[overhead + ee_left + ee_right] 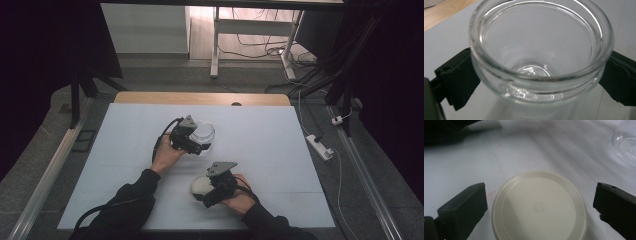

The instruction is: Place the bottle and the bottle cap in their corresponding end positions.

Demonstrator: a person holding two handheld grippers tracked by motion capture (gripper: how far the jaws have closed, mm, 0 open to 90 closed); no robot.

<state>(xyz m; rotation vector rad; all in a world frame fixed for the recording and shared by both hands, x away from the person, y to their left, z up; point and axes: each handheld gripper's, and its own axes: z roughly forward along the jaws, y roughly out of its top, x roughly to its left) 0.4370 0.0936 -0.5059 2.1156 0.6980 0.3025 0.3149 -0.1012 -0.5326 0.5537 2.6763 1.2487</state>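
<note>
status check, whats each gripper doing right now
Left hand-held gripper shut on clear round glass jar, jar open and empty. Right hand-held gripper open, jaws either side of cream round plastic lid lying flat on white table. Nothing between them.

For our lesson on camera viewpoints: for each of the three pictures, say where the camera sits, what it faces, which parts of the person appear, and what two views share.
High view: above the person's side, looking forward and down on the table; forearms, hands, left tongs and right tongs.
Left gripper view: on the left tongs, facing the open glass jar between its jaws.
Right gripper view: on the right tongs, facing the cream lid; jaws apart.
Shared: the jar also shows at the right gripper view's top right.
</note>
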